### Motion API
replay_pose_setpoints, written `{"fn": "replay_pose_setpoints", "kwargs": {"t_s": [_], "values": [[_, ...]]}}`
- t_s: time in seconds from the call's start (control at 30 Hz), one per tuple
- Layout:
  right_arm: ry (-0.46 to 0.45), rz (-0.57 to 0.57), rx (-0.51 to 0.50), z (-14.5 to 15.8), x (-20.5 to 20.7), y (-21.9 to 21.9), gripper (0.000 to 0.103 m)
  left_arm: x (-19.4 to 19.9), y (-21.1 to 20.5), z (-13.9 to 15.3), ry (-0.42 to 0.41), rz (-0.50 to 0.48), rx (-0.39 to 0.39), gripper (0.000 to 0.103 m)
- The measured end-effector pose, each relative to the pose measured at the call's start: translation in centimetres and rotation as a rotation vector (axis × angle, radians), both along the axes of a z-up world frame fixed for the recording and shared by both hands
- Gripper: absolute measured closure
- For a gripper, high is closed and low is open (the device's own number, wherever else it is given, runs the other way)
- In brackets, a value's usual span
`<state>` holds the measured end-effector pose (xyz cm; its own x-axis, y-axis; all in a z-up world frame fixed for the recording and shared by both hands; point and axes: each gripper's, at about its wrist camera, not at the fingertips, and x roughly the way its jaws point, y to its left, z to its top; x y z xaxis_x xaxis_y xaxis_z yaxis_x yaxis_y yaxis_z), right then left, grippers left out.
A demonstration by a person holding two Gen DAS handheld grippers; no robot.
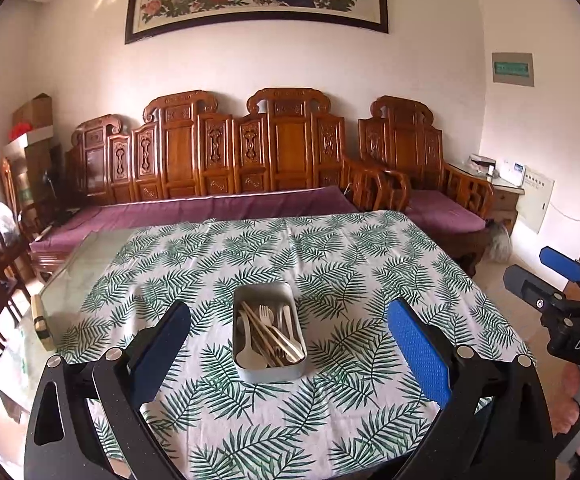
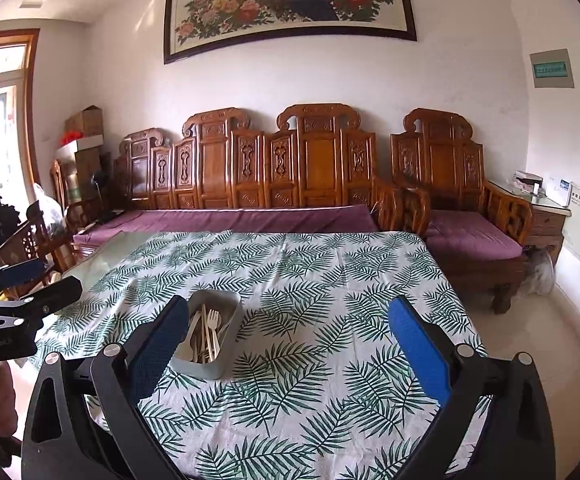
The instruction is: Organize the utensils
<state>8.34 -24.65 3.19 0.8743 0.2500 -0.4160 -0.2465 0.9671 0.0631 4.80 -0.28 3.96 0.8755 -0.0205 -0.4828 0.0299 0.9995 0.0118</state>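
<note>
The desk (image 1: 90, 264) has a glass top, bare along its left edge; a leaf-print cloth (image 1: 330, 264) covers the rest. A metal tin (image 1: 268, 372) sits mid-cloth, holding what look like wooden utensils (image 1: 270, 332).

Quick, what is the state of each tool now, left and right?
Left tool: open, holding nothing.
Right tool: open, holding nothing.

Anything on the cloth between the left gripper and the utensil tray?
Nothing: in the left wrist view only bare leaf-print tablecloth lies between the open left gripper and the tray.
</note>
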Motion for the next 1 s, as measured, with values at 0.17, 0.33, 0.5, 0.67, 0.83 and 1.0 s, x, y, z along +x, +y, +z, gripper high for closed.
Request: {"fn": "replay_pose_setpoints", "kwargs": {"t_s": [0.17, 0.33, 0.5, 0.67, 0.83, 1.0], "values": [[-0.001, 0.0, 0.0, 0.02, -0.16, -0.05, 0.003, -0.4, -0.04, -0.05, -0.011, 0.003, -0.006, 0.008], [-0.002, 0.001, 0.002, 0.06, -0.24, 0.0, 0.003, -0.42, 0.1, -0.31, -0.008, 0.01, -0.01, 0.008], [0.0, 0.0, 0.002, 0.11, -0.36, 0.18, 0.003, -0.48, 0.14, -0.43, -0.007, 0.014, -0.013, 0.008], [0.001, -0.001, 0.003, 0.09, -0.35, 0.24, 0.003, -0.52, 0.17, -0.48, -0.005, 0.014, -0.015, 0.008], [0.003, -0.001, 0.006, -0.04, -0.36, 0.29, 0.003, -0.65, 0.12, -0.54, -0.004, 0.014, -0.016, 0.008], [0.005, -0.001, 0.006, -0.14, -0.39, 0.33, 0.003, -0.64, 0.0, -0.61, -0.003, 0.016, -0.014, 0.008]]}}
